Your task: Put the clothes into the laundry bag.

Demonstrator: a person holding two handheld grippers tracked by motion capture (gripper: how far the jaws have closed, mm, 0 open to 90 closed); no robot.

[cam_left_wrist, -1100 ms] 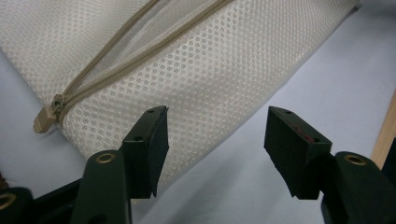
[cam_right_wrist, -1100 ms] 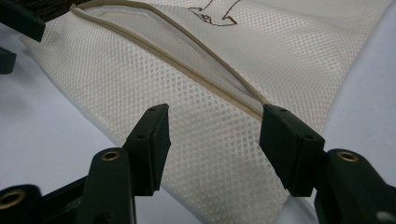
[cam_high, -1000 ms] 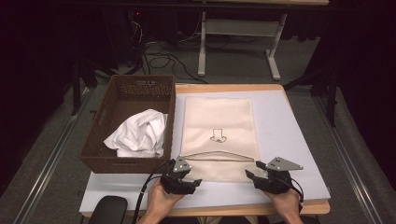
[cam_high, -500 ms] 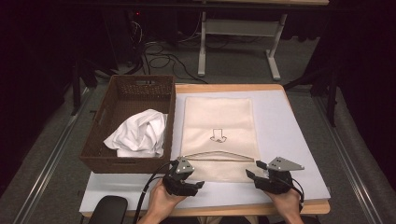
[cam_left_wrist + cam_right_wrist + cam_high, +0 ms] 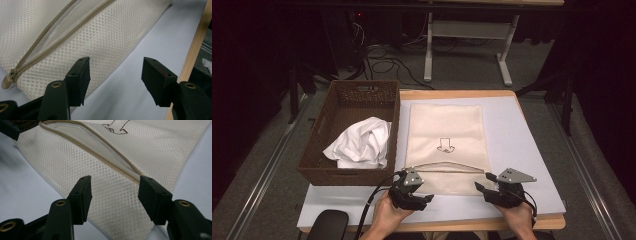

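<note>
A cream mesh laundry bag [image 5: 446,145] with a drawn arrow lies flat on the pale mat, its zipper [image 5: 444,166] gaping open near the front end. My left gripper [image 5: 426,199] rests at the bag's front left corner, jaws open and empty. In the left gripper view my left gripper [image 5: 115,72] hovers over the mat just off the mesh edge [image 5: 75,32], with the zipper pull [image 5: 7,80] at the far left. My right gripper [image 5: 479,188] sits at the front right corner. In the right gripper view my right gripper [image 5: 115,192] is open over the mesh [image 5: 100,170], beside the zipper's end.
A brown wicker basket [image 5: 319,150] stands left of the bag and holds a crumpled white cloth [image 5: 362,142]. The wooden table edge [image 5: 462,225] runs just behind my hands. A dark rounded object [image 5: 327,225] lies at the front left corner.
The left gripper has crept slightly to the right along the bag's front corner. The right gripper and the bag have stayed put.
</note>
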